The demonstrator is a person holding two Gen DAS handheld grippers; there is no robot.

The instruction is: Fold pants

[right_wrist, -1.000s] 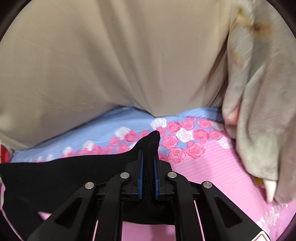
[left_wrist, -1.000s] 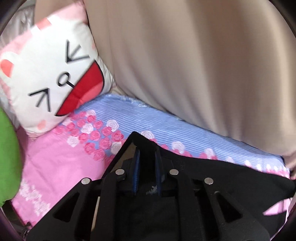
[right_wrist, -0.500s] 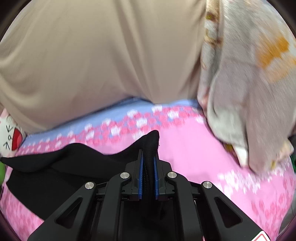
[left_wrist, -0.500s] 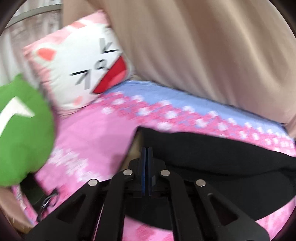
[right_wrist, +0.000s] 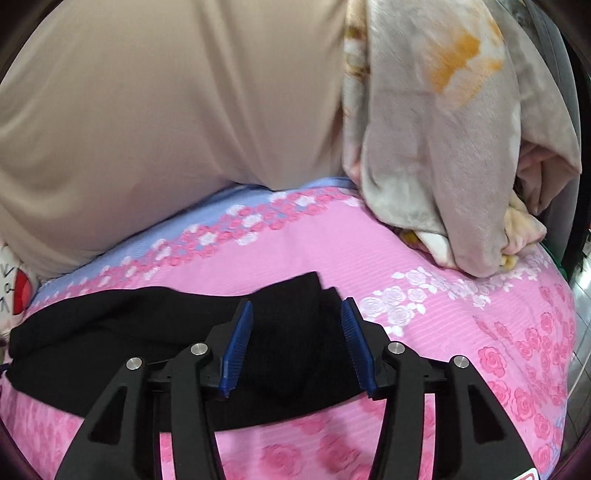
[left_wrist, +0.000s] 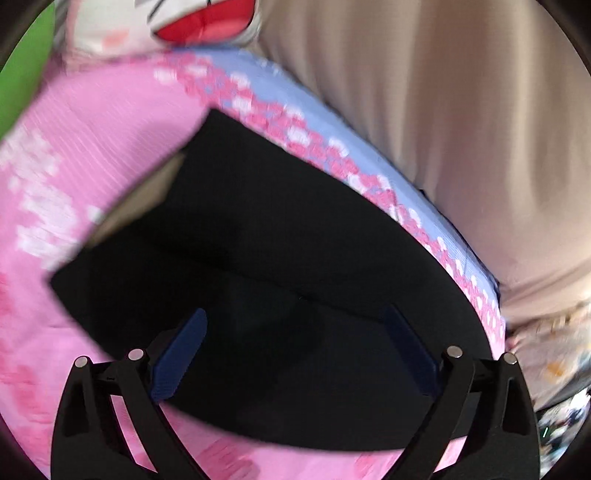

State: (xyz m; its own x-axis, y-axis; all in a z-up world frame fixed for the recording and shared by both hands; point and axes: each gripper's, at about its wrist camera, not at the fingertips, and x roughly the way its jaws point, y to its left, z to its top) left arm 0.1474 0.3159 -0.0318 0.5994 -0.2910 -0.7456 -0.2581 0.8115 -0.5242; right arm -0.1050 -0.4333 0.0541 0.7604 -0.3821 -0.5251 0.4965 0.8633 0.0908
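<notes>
Left wrist view first: the black pants [left_wrist: 280, 258] are seen laid out on the pink floral bedsheet [left_wrist: 110, 122], a squared corner pointing up toward the cat-face pillow [left_wrist: 192, 22], with a beige curtain [left_wrist: 461, 110] hanging behind. The left gripper [left_wrist: 295, 354] is held over the cloth, and its jaws have just been opening; they stand spread wide, the blue pads [left_wrist: 177, 358] well apart, and nothing is clamped, though black fabric lies beneath and between them. The picture is blurred, so fine creases cannot be told.

Over to the right wrist view: the same pants [right_wrist: 122, 332] are stretched across the sheet, one end bunched up into a soft peak between the fingers. The right gripper [right_wrist: 297, 343] has also just been opening, about halfway, and the cloth looks released, the pads [right_wrist: 236, 347] no longer pressed on it. A grey patterned blanket [right_wrist: 443, 140] is heaped well apart at the right.

The fabric is judged light, limp and thin, likely to sag and slide once lifted. A hold is best taken at an edge or corner, both layers pinched together.
</notes>
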